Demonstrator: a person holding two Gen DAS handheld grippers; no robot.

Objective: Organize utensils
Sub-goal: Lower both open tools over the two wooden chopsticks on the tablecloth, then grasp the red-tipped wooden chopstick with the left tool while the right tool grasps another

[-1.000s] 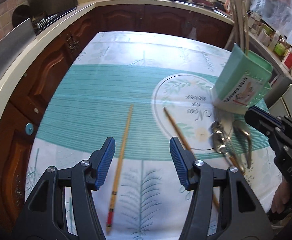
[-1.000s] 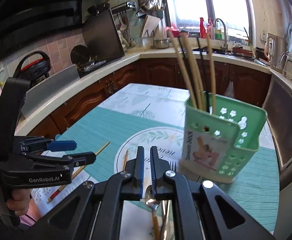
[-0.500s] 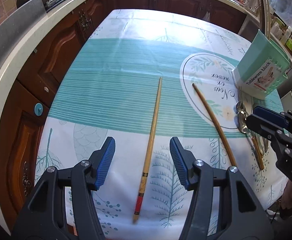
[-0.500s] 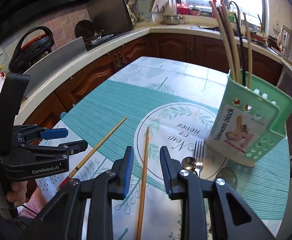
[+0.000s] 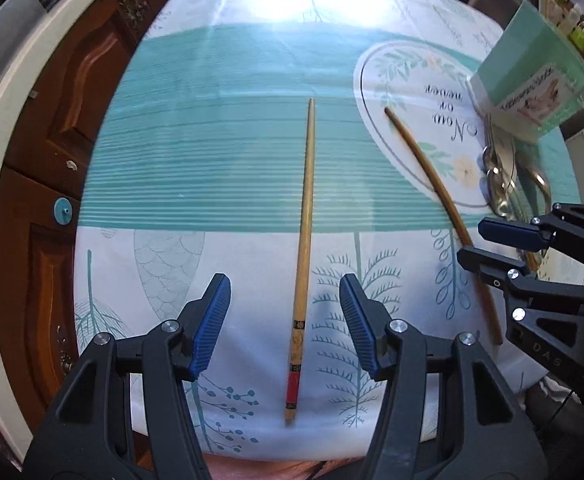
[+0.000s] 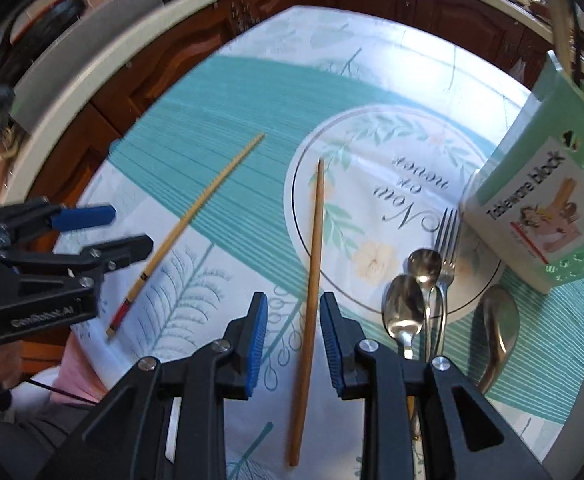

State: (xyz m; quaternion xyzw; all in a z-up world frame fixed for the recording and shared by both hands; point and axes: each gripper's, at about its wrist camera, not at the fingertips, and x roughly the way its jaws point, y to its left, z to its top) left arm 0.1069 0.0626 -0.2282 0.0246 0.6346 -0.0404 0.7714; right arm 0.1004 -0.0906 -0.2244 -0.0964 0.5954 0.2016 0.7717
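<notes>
Left tool point(image 5: 285, 326) — fingers spread wide, nothing between the pads. It hangs above the near edge of the tabletop point(image 5: 220, 168), which carries a teal-and-white leaf-print cloth. Directly below the gap lies the pale bamboo chopstick with a red band at its thick end point(image 5: 303, 248). Its long axis runs straight away from the tool toward the far edge, thick end nearest; the fingers stand to either side of the shaft, so closing would take it across its width.

Right tool point(image 6: 293, 340) — fingers parted more narrowly, also empty. The plain brown wooden chopstick point(image 6: 311, 280) lies lengthwise through its gap, tip pointing to the printed circle in the middle of the cloth. Whether either tool touches the cloth cannot be told.

Each chopstick is nearer its own tool; the two lie well apart, so neither arm need cross.

The mint-green perforated plastic utensil holder point(image 6: 548, 208) stands toward the right edge, already holding upright sticks. Just before it lie a steel fork point(image 6: 446, 248) and steel spoons point(image 6: 406, 312) — not yet sorted.

Judgement: both pick-ups are aligned; lowering and closing come next.
</notes>
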